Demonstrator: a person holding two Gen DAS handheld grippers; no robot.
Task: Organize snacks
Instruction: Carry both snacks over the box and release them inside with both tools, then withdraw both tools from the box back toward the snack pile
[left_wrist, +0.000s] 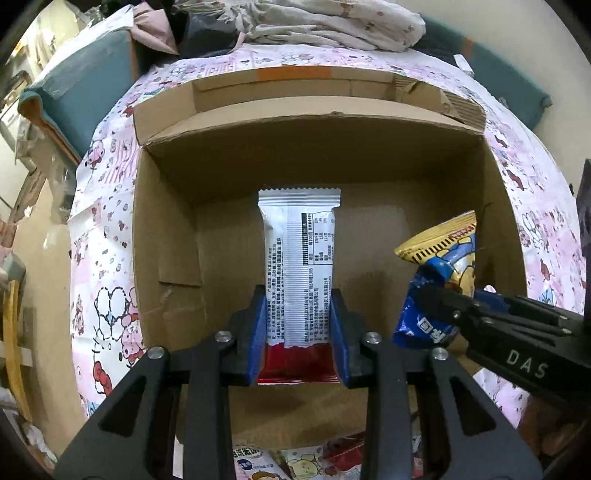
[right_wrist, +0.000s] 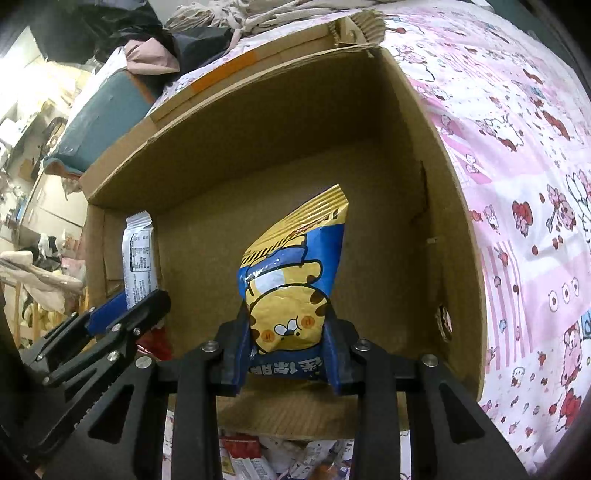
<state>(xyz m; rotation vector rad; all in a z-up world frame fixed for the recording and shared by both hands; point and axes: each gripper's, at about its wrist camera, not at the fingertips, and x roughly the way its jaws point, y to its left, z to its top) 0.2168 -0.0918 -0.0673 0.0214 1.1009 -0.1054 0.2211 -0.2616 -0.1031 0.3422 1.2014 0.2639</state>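
I hold two grippers over an open cardboard box (left_wrist: 166, 236) that stands on a pink cartoon-print cloth (left_wrist: 107, 221).

My left gripper (left_wrist: 298, 332) is on the left side of the box, pointing steeply down into it. Its blue pads (left_wrist: 260, 332) are closed to a narrow gap and they press on both sides of a long white snack bar wrapper (left_wrist: 299, 258). The wrapper stands upright between the jaws, the white end with black print is up and the red end is down at the pads. It hangs inside the box, above the bare brown floor, nearer to the left wall than to the right one.

My right gripper (right_wrist: 290, 350) is on the right side of the box, also pointing down. Its jaws are a little wider and they clamp a blue and yellow snack bag (right_wrist: 295, 280) with a cartoon bear on it. The bag is upside down, its yellow sealed edge points up and leans to the right wall. The two packets are apart and do not touch.

More snack packets (right_wrist: 243, 454) lie on the cloth just outside the near edge of the box.
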